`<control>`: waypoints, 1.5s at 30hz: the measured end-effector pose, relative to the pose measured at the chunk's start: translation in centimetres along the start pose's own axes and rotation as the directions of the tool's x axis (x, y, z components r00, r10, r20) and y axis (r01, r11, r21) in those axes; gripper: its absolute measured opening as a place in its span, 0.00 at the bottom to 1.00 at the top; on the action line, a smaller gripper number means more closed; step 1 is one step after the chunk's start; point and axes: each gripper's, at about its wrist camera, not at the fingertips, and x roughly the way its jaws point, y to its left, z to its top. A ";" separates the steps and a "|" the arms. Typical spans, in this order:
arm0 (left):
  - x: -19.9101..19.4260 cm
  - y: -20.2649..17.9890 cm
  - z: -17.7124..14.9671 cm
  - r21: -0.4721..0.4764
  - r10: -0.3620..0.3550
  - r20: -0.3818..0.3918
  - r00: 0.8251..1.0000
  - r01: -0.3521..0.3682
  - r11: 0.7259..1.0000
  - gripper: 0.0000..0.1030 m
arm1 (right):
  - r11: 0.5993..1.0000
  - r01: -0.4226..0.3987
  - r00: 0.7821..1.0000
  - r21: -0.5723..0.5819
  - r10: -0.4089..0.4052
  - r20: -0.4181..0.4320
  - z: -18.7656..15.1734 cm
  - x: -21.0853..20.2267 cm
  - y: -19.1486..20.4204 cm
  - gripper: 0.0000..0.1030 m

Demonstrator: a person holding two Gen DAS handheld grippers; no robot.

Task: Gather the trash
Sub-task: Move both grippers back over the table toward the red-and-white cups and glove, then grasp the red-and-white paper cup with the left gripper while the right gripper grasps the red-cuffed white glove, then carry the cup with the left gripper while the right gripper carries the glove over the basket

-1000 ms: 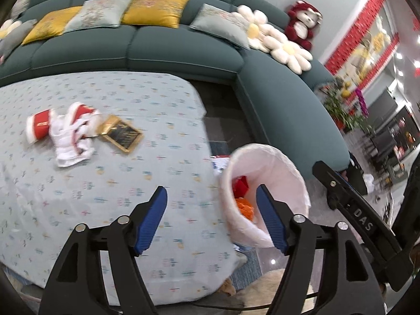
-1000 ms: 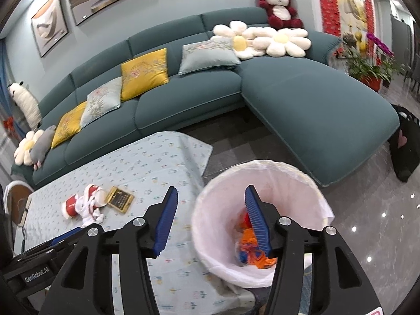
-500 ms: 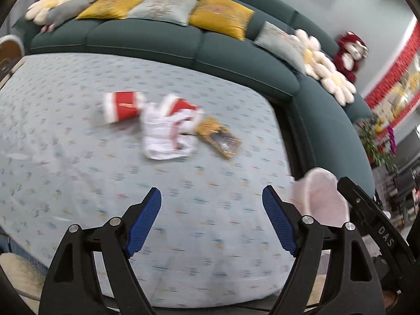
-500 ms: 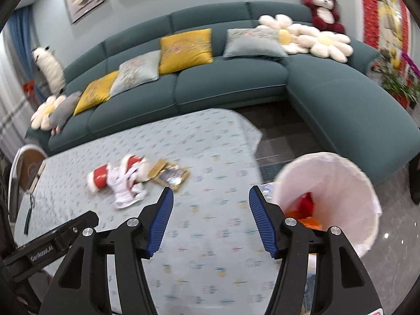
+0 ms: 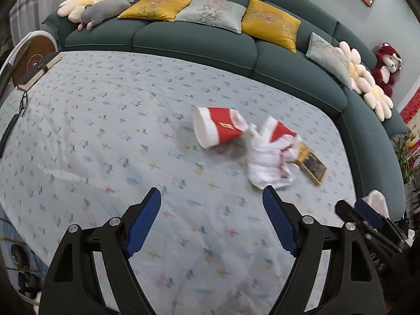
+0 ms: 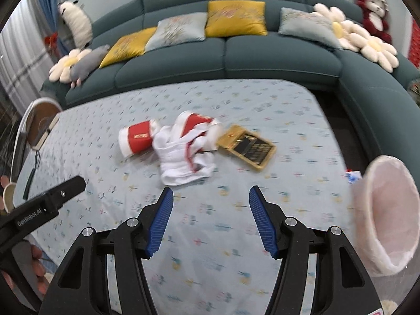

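On the flowered tablecloth (image 5: 105,120) a red-and-white paper cup (image 5: 218,130) (image 6: 136,137) lies on its side. Right of it is a crumpled white tissue (image 5: 270,162) (image 6: 183,155) with a second red cup (image 6: 194,122) half under it. A gold-and-black packet (image 5: 312,164) (image 6: 248,147) touches the tissue's right side. My left gripper (image 5: 211,194) hangs open above the cloth, short of the cup and tissue. My right gripper (image 6: 211,191) is open too, nothing between its fingers, just short of the tissue. The white-lined trash bin (image 6: 386,215) stands off the table's right end.
A dark green sofa (image 6: 262,60) with yellow and grey cushions curves round the table's far and right sides. A book (image 5: 39,72), glasses (image 5: 23,102) and a remote (image 5: 8,134) lie at the table's left end. A hand (image 6: 36,270) holds the left gripper's body.
Both views have swung left from the bin onto the table. The cups, tissue and packet are now close ahead, and the bin has slid to the right edge. The left jaws stand slightly wider.
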 end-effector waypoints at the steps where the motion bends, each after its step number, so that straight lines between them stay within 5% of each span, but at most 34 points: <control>1: 0.4 0.3 0.3 -0.002 0.002 -0.003 1.000 -0.002 1.000 0.73 | 1.000 -0.003 1.000 -0.011 0.003 -0.012 0.2 1.0 0.8 0.57; 17: 9.9 0.5 6.3 0.004 -0.005 -0.072 0.997 0.005 1.000 0.73 | 0.998 -0.016 0.990 -0.060 0.008 -0.143 1.9 11.8 4.8 0.56; 20: 11.5 0.0 6.6 0.012 -0.018 -0.096 0.995 0.019 1.000 0.61 | 0.998 -0.013 0.988 -0.059 0.004 -0.157 1.9 13.0 4.8 0.55; 23: 12.8 -0.5 6.6 0.013 -0.050 -0.127 0.991 0.053 0.999 0.37 | 0.999 -0.009 0.985 -0.053 0.000 -0.171 1.6 13.9 4.5 0.47; 27: 13.3 -1.1 6.1 0.044 -0.073 -0.154 0.985 0.081 0.996 0.12 | 0.997 -0.020 0.986 -0.070 0.008 -0.167 1.4 13.8 4.1 0.37; 30: 12.6 -1.7 5.7 0.079 -0.069 -0.142 0.987 0.081 0.994 0.05 | 0.997 -0.056 0.983 -0.052 0.045 -0.178 1.4 13.4 3.5 0.12; 45: 4.6 -5.9 3.6 0.109 -0.124 -0.067 0.990 0.131 0.985 0.03 | 0.996 -0.084 0.995 0.029 0.085 -0.046 1.3 4.1 -0.8 0.09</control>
